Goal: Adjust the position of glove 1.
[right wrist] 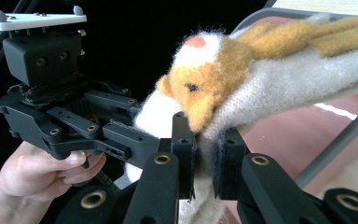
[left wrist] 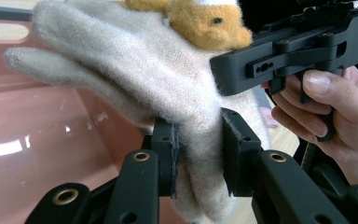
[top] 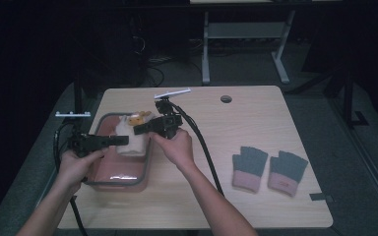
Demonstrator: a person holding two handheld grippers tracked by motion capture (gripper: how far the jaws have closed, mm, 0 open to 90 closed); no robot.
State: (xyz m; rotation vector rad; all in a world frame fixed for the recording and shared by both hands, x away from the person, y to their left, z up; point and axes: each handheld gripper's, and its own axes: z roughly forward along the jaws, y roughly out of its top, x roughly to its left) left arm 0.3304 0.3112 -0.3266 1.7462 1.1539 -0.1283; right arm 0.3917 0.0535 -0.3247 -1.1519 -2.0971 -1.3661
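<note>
Landmark: pink bin (top: 119,179), grey-rimmed, on left part of light-wood counter (top: 236,123).

Left of bin, just outside its rim: left hand (top: 76,164) w/ left hand-held gripper (top: 120,141), pointing right across bin. Clenched on cream wool glove (top: 132,137); in left gripper view, pads pinch glove fabric (left wrist: 198,140) from both sides, finger tubes spreading up-left over bin's pink floor.

Over bin's far half: glove lifted clear of bin floor, stretched between both grippers. Orange-and-white plush animal face (top: 139,118) on glove's back side; seen close in right gripper view (right wrist: 200,86), dark eye, pink spot on top.

At bin's right rim: right hand-held gripper (top: 140,130), pointing left, also clenched on glove; in right gripper view, jaws nearly together w/ cream fabric squeezed between, just below animal face. Right hand (top: 177,147) over counter just right of bin, cable trailing back toward near edge.

Well right of bin: pair of fingerless gloves (top: 268,169), grey w/ pink cuffs, flat side by side on counter. Far beyond bin to right: round cable hole (top: 226,99) near counter's back edge.
</note>
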